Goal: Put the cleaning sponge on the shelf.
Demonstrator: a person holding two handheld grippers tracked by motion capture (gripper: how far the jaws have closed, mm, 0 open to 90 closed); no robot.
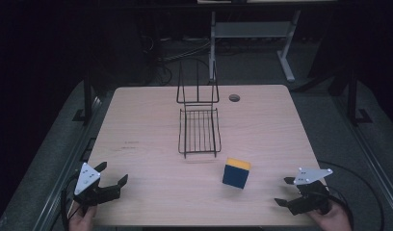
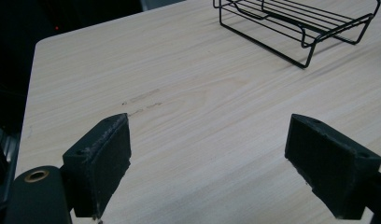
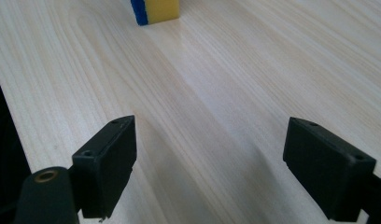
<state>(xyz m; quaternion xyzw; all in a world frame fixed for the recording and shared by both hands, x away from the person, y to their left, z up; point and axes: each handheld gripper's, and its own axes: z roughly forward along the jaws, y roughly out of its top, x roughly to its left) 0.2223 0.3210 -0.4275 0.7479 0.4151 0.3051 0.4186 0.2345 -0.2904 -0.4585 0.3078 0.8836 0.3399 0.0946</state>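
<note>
Near the table's front edge, each hand-held gripper, left [image 1: 112,175] and right [image 1: 284,191], gapes wide, empty.

black jaws, grey triangular plates, black cables

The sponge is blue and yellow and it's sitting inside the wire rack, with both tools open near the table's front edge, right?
Not quite. The sponge is blue and yellow, but it stands on the bare table, apart from the wire rack and nearer the person, as the high view shows. Both the left tool and the right tool are open near the front edge.
</note>
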